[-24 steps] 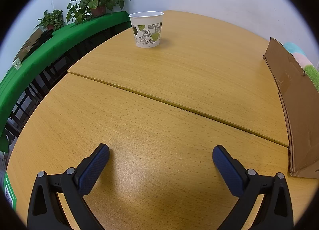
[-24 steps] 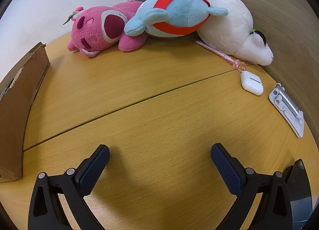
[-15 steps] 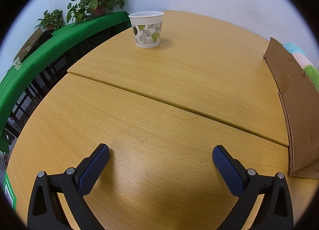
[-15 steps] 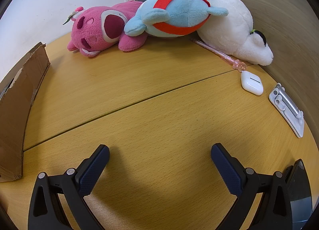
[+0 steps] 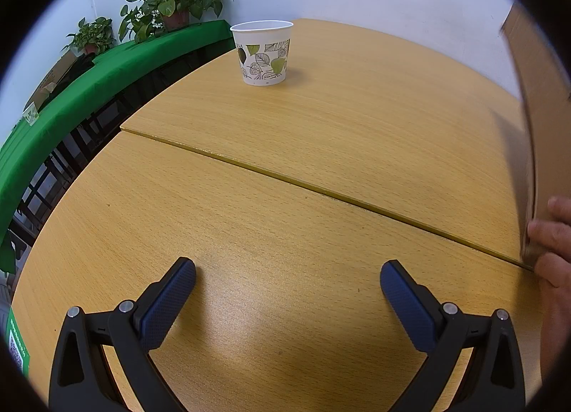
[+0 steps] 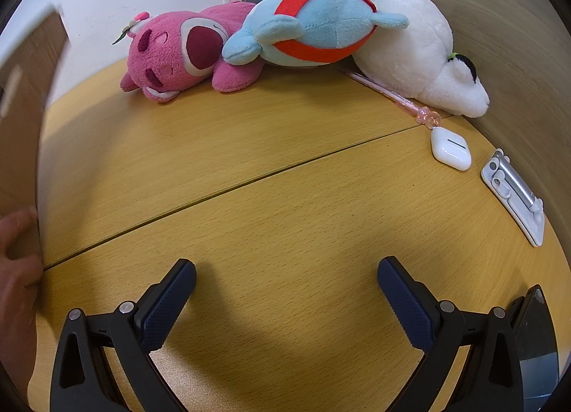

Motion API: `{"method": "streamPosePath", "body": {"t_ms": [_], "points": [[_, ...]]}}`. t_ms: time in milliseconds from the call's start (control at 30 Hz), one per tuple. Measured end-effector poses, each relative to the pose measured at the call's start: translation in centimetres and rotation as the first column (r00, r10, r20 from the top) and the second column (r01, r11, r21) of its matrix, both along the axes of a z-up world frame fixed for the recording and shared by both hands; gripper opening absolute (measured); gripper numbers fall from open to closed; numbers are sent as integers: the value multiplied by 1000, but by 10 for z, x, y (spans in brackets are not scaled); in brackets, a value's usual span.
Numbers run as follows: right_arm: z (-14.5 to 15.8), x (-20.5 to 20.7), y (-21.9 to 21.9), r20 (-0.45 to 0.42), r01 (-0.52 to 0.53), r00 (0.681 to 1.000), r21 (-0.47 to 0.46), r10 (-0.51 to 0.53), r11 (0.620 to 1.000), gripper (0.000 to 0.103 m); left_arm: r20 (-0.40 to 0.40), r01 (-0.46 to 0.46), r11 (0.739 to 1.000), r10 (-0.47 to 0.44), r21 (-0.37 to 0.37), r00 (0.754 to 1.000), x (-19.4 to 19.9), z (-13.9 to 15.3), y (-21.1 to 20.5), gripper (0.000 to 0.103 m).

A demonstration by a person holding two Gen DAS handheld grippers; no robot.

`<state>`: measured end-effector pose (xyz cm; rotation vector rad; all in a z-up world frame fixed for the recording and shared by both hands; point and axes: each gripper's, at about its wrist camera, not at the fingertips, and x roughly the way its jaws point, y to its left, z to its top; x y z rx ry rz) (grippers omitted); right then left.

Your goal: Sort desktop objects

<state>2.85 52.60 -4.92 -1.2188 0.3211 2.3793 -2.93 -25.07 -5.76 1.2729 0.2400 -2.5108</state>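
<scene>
The wooden table (image 5: 285, 133) is made of two light-wood slabs meeting at a seam (image 5: 321, 194) that runs diagonally across both views. Beyond the seam in the left wrist view, a leaf-printed paper cup (image 5: 263, 52) stands upright near the table's far edge, with a white wall behind it. Left of the cup, off the table, a green-covered ledge (image 5: 107, 80) carries potted plants (image 5: 176, 1). A cardboard box (image 5: 535, 126) rises at the seam's right end, blurred, and a bare hand (image 5: 553, 251) grips its near corner. The left gripper (image 5: 287, 281) hovers on the near side of the seam, jaws wide apart and holding nothing, with bare table between it and the cup.

In the right wrist view, beyond the seam, a pink plush bear (image 6: 182, 55), a blue plush with a red band (image 6: 314, 23) and a white plush (image 6: 417, 55) lie piled against the wall and a wood-grain partition (image 6: 517, 37). A pink pen (image 6: 389, 96) lies beside the white plush; a white earbud case (image 6: 450, 150) sits just past the seam's right end, a white folding phone stand (image 6: 514, 194) near it. The right gripper (image 6: 285, 280) hangs short of the seam, jaws spread and empty, open wood ahead.
</scene>
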Motion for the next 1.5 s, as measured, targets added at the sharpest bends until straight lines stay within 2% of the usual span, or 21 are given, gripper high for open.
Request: {"method": "streamPosePath", "body": {"t_ms": [1500], "points": [[0, -1, 0, -1, -9, 1000, 1, 9, 1000, 103, 1, 0, 1000, 0, 0, 1000, -1, 1, -1, 103]]}}
